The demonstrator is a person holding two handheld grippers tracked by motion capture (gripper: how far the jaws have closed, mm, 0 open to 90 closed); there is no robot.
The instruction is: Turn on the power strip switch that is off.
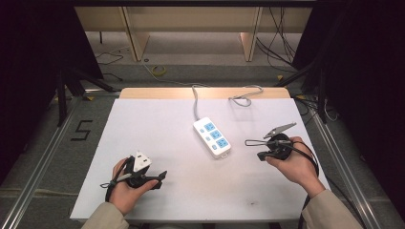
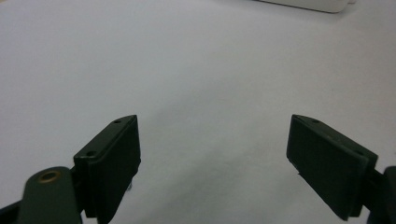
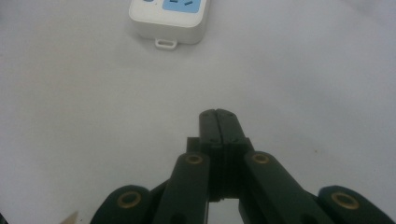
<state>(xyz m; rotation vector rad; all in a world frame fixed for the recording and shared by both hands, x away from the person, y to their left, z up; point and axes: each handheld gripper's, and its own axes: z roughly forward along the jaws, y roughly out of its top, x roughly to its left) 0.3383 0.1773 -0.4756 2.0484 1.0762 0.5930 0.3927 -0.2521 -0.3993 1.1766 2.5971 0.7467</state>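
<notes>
Power strip (image 1: 212, 137) mid-table between left gripper (image 2: 215, 154), spread wide, and right gripper (image 3: 218, 126), pressed closed, empty.

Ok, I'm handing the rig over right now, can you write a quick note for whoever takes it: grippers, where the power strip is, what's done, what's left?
Left gripper: open, jaws wide apart, nothing between them, low over the white table at its near left.
Right gripper: shut, empty, held at the right side and pointing at the strip.
Power strip: lies flat mid-table, untouched, blue sockets up, nothing plugged in. Its grey cord runs off the far edge.
Done: nothing that shows yet.
Left: probably the whole approach to the strip; the right gripper is nearer and would need to open first.
</notes>
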